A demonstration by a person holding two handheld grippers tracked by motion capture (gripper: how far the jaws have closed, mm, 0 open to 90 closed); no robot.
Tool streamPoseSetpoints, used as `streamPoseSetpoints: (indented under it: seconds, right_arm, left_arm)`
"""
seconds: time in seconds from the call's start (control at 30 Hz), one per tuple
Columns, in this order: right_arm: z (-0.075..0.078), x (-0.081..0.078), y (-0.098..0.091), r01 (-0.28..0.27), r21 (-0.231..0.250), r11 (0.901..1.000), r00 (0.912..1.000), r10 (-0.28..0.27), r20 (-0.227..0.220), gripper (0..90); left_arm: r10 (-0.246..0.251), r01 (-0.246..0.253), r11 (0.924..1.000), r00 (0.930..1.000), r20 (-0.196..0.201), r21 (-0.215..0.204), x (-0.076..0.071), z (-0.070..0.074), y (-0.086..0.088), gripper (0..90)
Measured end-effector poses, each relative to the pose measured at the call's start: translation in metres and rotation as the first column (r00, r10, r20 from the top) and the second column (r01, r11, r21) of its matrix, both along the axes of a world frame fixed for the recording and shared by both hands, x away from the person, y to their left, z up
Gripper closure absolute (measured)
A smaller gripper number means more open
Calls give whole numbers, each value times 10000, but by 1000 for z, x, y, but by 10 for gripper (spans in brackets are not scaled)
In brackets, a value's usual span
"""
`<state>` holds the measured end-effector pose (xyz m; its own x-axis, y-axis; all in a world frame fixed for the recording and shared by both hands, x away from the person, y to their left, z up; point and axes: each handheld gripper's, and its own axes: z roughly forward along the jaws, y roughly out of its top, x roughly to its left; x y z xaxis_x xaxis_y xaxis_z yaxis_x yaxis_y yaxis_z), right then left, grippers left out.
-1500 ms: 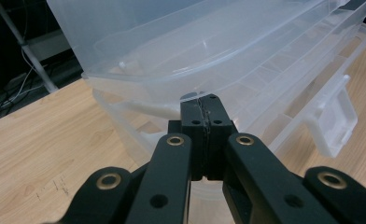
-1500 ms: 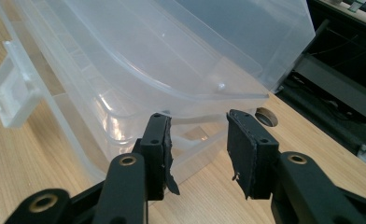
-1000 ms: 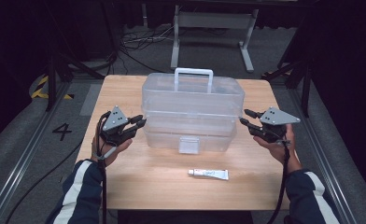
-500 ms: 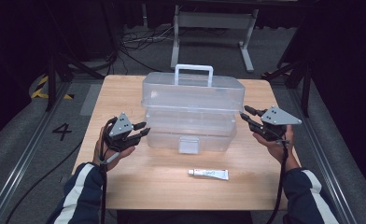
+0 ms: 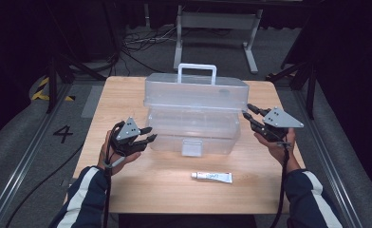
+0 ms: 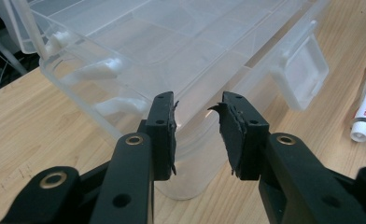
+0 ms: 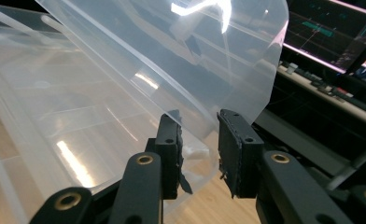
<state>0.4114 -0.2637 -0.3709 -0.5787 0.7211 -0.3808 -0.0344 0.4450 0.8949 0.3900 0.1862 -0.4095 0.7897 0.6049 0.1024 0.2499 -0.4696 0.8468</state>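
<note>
Lid at risk of dropping shut

We have the clear box [image 5: 193,121] mid-table with its lid [image 5: 196,92] partly raised. Our right gripper [image 7: 197,140] straddles the lid's corner edge, jaws part-way apart, and we cannot tell if the pads truly bite. Our left gripper [image 6: 197,133] sits at the box's near left corner, jaws just widened and clear of the wall. If the right slips, the lid could fall; unbraced, the box may skid toward the tube [image 5: 211,177]
</note>
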Motion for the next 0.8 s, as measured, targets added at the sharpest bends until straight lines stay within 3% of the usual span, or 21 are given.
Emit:
streamPoseSetpoints:
  seconds: [0.17,0.33,0.4,0.57,0.8]
  right_arm:
    - [2,1,2,240,11,9997,9993,-240,295,714]
    - [3,2,8,813,46,9967,9932,-814,835,739]
    - [3,3,9,940,280,9952,9916,-961,868,749]
    - [6,6,13,1295,109,9915,9849,-1299,1142,771]
    - [12,10,14,1438,-30,9896,9824,-1424,1210,783]
  left_arm:
    - [-68,67,10000,9999,-100,-70,1,-3,-2,656]
    - [-138,137,9998,9998,-121,-111,2,-3,-4,638]
    - [-194,191,9997,9997,-152,-158,2,-3,-4,628]
    - [-356,355,9993,9992,-156,-73,3,-4,-7,613]
    - [-526,527,9985,9985,-123,123,5,-4,-15,593]
